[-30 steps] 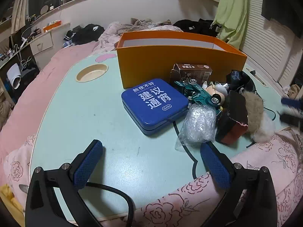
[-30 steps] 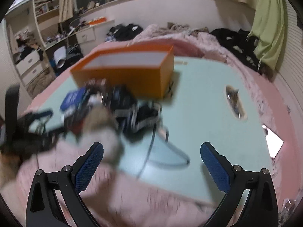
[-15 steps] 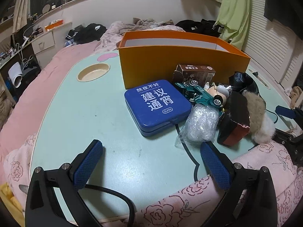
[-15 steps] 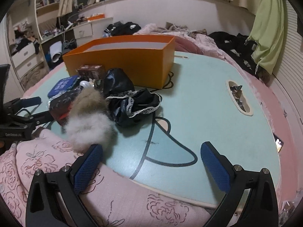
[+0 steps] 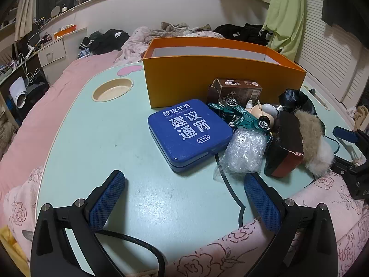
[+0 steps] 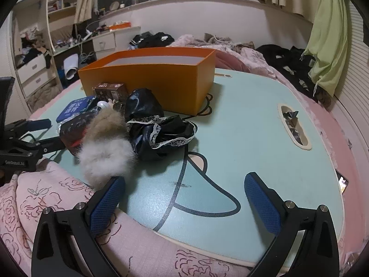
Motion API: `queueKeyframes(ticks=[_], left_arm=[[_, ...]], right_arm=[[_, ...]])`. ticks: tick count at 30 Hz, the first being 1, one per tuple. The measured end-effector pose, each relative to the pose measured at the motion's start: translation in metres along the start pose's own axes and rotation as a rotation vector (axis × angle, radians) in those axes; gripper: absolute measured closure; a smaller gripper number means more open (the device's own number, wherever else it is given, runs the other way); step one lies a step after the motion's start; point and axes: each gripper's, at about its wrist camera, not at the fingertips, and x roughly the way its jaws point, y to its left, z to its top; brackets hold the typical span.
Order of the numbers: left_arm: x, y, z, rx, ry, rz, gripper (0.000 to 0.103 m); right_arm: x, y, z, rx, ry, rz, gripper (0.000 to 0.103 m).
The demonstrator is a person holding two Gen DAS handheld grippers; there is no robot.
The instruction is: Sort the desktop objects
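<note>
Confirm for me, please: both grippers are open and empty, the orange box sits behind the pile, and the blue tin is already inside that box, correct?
Not quite. The blue tin is not in the orange box; the left wrist view shows it lying flat on the table in front of the box. The rest holds: the left gripper and right gripper are both open and empty, and the box sits behind the pile.

The left hand-held gripper (image 5: 184, 198) has a matte black frame that splits into two angular arms, each ending in a long blue pad (image 5: 107, 199) with a fine mesh texture. Silver round screws (image 5: 79, 202) sit on the frame just behind each pad. A black braided cable (image 5: 138, 245) curves out between the arms. The right hand-held gripper (image 6: 184, 200) has the same black frame, blue meshed pads (image 6: 263, 205) and silver screws (image 6: 289, 203). White lettering marks the left one's black body (image 6: 15, 162).
</note>
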Motion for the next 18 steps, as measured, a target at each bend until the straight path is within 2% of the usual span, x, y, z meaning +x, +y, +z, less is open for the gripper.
queueKeyframes(ticks=[18], left_arm=[[-0.0001, -0.0016, 0.0001, 0.001, 0.001, -0.001, 0.000]], right_arm=[[0.0042, 0.0004, 0.0013, -0.009, 0.009, 0.000, 0.000]])
